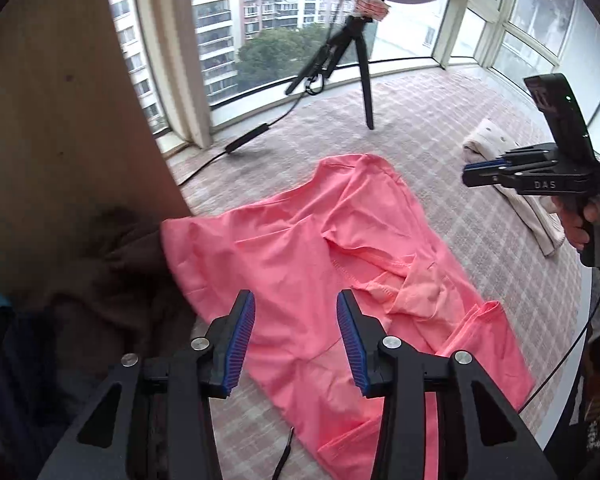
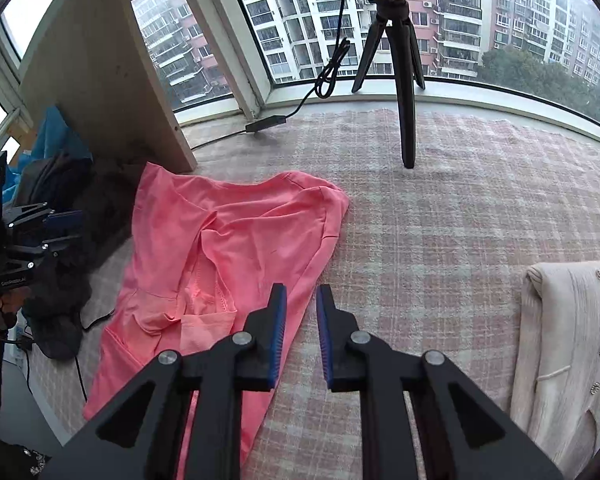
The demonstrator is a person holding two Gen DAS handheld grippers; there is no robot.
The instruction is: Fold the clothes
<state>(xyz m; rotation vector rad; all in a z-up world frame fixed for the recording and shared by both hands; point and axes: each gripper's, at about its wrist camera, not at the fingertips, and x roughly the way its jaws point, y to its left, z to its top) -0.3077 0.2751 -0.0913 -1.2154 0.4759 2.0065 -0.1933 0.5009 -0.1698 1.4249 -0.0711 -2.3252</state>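
At the left edge a tall wooden board [image 2: 100,80] stands up from the checked cloth surface [image 2: 440,220], with a pile of dark clothes [image 2: 60,280] and something blue [image 2: 60,132] heaped at its foot. The left claw [image 1: 296,340] hangs over the near part of the pink garment [image 1: 300,248], its blue fingers spread wide, holding nothing. The pink garment lies loose and rumpled on the left half of the surface, one corner touching the dark pile and its far edge near the board. The right claw [image 2: 301,332] hangs just past the garment's right edge, its fingers a little apart with nothing between them. To its right is a wide bare stretch of checked cloth. A black tripod [image 2: 404,80] stands at the far edge by the curved window [image 2: 500,20], its cable [image 2: 328,76] running along the sill. A folded cream top with buttons [image 2: 572,340] lies at the right edge.
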